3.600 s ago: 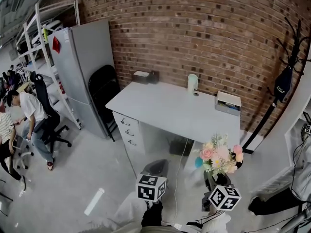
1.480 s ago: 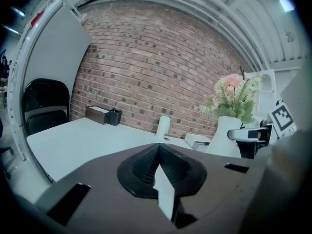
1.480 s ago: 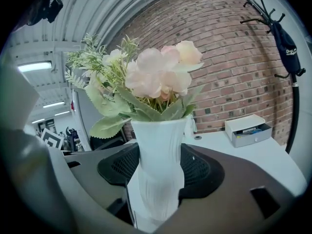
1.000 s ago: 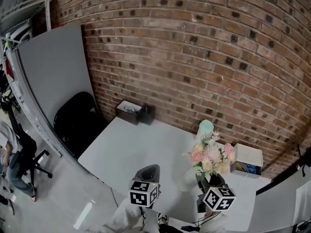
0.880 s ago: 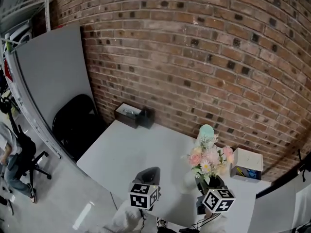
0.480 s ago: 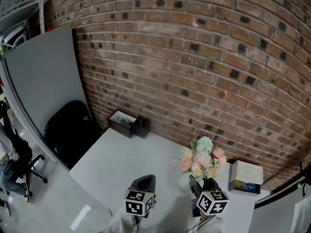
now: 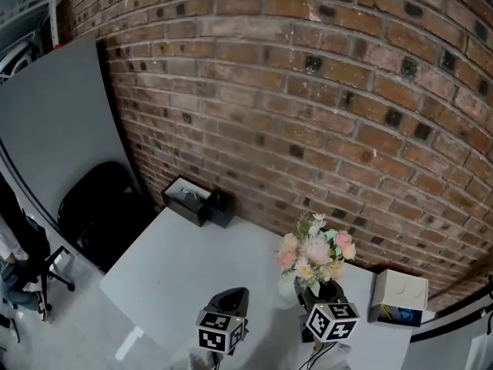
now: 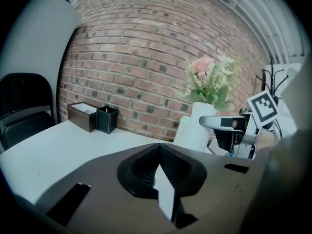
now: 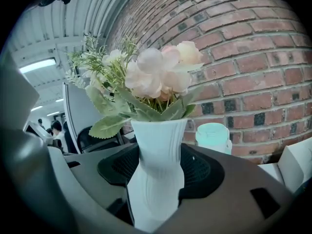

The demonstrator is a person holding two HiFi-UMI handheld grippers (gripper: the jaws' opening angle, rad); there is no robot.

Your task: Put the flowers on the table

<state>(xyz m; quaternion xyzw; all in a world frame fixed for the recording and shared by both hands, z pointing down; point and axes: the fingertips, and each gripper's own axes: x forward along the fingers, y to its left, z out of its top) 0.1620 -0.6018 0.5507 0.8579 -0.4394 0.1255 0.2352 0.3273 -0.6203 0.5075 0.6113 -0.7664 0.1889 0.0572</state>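
Flowers in a white vase are held upright by the right claw, counter beneath; left claw, pressed together and empty, at nine o'clock.

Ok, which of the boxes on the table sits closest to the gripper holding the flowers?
The white box, just right of the right gripper holding the flowers. The brown box and black holder stand far off at the left, by the brick wall.
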